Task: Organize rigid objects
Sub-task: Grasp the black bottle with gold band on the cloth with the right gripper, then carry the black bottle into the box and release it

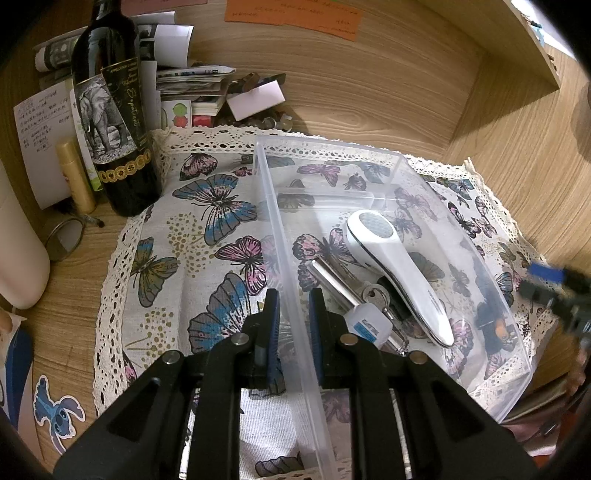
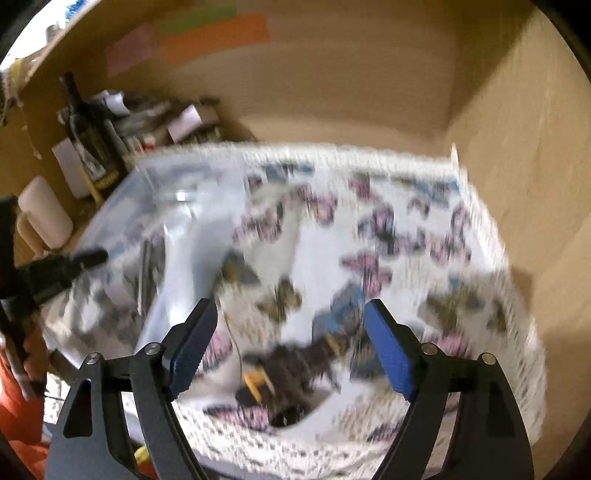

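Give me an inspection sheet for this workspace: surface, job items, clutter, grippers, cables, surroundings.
Surface: wooden desk under a butterfly cloth.
Job's things: clear bin holds a white handheld device, keys and a small bottle; a dark object lies on the cloth outside it.
Clutter: wine bottle, gold tube, paper stack.
Grippers: left gripper shut on the bin's wall; right gripper open, empty.
Cables: nothing seen.
Surroundings: wooden alcove walls with sticky notes.

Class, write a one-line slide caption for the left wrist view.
Left gripper clamps the near wall of a clear plastic bin holding a white handheld device and keys on a butterfly cloth.
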`<state>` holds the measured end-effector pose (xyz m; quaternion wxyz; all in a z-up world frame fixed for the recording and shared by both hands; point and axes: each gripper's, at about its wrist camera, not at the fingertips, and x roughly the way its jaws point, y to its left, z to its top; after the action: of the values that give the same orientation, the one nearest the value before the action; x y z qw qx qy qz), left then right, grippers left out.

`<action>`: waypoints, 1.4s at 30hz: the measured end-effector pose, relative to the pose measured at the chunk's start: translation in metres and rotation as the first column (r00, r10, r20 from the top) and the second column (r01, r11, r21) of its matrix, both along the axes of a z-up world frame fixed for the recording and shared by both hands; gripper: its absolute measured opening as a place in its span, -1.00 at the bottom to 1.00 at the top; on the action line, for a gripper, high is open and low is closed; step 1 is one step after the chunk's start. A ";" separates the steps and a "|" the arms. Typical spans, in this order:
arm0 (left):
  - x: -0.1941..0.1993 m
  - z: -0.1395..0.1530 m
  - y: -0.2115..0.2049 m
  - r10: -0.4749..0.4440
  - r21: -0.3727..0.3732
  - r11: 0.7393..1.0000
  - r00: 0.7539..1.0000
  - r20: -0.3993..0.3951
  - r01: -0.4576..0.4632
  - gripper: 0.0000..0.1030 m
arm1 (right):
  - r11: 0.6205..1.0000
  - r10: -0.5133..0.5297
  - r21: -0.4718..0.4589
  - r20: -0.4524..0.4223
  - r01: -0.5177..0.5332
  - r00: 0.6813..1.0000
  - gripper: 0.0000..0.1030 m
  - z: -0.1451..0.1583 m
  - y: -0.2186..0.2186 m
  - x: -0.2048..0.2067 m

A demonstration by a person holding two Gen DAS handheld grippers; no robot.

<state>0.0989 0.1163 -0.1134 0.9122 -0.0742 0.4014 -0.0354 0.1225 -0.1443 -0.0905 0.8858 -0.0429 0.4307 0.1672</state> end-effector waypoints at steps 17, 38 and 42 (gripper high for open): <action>0.000 -0.001 0.000 -0.003 0.001 1.000 1.000 -0.006 0.003 -0.71 | 0.989 -0.145 -0.052 -0.090 0.141 0.985 0.38 -0.053 -0.051 0.018; 0.000 -0.001 0.002 -0.005 -0.002 1.000 1.000 -0.007 0.005 -0.71 | 0.994 -0.107 -0.007 0.024 0.107 0.994 -0.59 -0.029 -0.032 0.042; 0.000 -0.001 0.002 -0.005 -0.004 1.000 1.000 -0.007 0.005 -0.71 | 0.996 -0.079 0.041 0.095 0.075 0.992 -0.59 0.000 -0.019 0.037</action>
<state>0.0988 0.1179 -0.1146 0.9106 -0.0750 0.4047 -0.0384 0.1598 -0.1636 -0.0902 0.9120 -0.0176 0.3857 0.1387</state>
